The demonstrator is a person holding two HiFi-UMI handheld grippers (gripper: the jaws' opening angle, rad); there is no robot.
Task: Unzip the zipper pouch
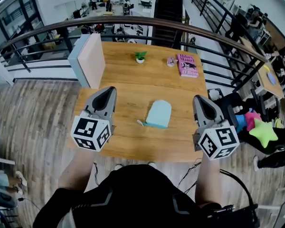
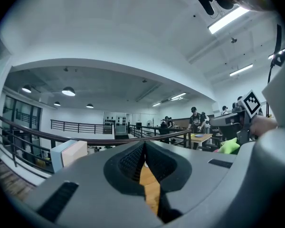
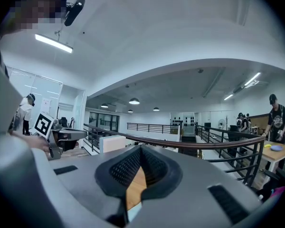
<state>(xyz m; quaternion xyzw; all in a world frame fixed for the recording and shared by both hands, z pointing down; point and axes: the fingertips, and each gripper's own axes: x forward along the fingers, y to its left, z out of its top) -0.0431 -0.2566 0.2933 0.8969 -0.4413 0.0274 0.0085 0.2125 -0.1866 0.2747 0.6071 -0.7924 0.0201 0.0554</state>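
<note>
The left gripper (image 1: 106,98) and right gripper (image 1: 203,106) are closed and empty. The blue pouch (image 1: 158,113) lies mid-frame between them, its zipper tab (image 1: 139,123) at lower left.

Wooden table (image 1: 133,141) beside curved railing (image 1: 133,20); plank floor (image 1: 33,113)

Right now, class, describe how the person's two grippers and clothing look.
The left gripper and right gripper are grey tapered wedges with black textured jaws, each carrying a white cube with black square markers. The person wears a black top.
</note>
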